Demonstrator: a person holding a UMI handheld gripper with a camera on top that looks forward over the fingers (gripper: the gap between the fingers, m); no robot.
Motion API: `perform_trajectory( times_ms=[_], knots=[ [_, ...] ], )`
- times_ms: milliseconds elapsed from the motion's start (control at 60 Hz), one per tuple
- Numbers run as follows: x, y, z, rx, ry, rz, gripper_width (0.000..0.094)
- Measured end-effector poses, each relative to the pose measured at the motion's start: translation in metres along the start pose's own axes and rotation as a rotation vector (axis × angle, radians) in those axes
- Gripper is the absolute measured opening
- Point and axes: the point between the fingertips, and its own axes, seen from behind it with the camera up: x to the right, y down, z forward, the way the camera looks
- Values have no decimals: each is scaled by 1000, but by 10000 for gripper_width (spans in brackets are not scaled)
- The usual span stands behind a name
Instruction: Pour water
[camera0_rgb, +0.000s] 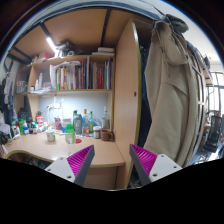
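Tool (112, 160) open, bottles (80, 122) upright beyond.

Several bottles (80, 122) and small containers stand upright in a cluster on the wooden counter (60, 150), toward its rear and below the bookshelf. They are too small to tell which holds water. They lie well beyond the open, empty tongs (112, 160).

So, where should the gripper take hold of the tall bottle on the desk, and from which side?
Around the middle of its body, coming level from the front of the desk. The bottle stands upright with small things beside it, so the front looks freest. The gripper is open and far off.
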Motion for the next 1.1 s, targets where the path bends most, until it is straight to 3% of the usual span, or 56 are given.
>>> perform_trajectory(
  times_ms=[367,550,700,917,1100],
  knots=[
    [-6,13,8,-16,1,15,799],
    [-39,35,31,1,-55,66,802],
    [-87,57,69,63,-117,49,800],
    [-181,96,148,72,-206,48,802],
    [-237,113,217,71,-194,2,801]
  ],
)
